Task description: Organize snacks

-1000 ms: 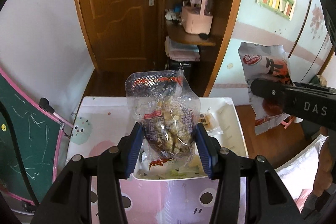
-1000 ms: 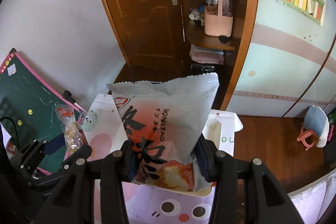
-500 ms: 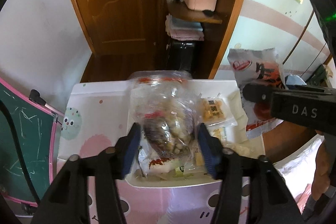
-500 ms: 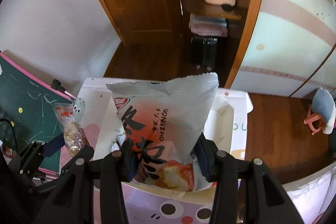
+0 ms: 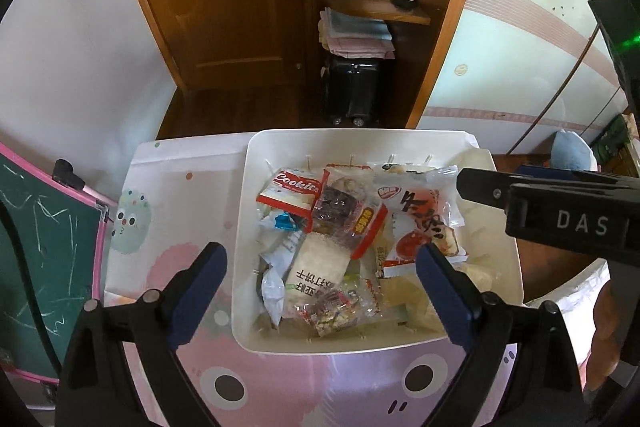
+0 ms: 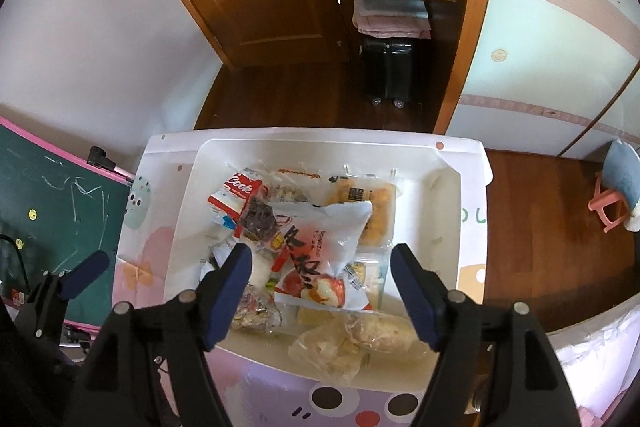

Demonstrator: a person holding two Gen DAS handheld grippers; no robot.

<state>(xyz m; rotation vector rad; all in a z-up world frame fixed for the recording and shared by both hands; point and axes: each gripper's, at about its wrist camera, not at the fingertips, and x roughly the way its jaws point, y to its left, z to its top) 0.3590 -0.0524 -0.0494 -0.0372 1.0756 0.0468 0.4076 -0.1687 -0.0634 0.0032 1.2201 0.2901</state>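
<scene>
Left wrist view: both tongs (image 5: pixel 320 279) (image 6: pixel 322 277) gape wide, empty, over the snack-filled white bin (image 5: pixel 240 227).

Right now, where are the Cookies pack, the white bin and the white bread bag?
Cookies pack (image 5: pixel 294 187), left wrist view, red label.
White bin (image 5: pixel 360 141), left wrist view, far wall.
White bread bag (image 6: pixel 324 243), right wrist view, printed front.

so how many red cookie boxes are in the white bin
1 that shows: the cookie box lies tilted at the far left of the white bin, partly under other snack packs. More could be buried in the pile.
</scene>
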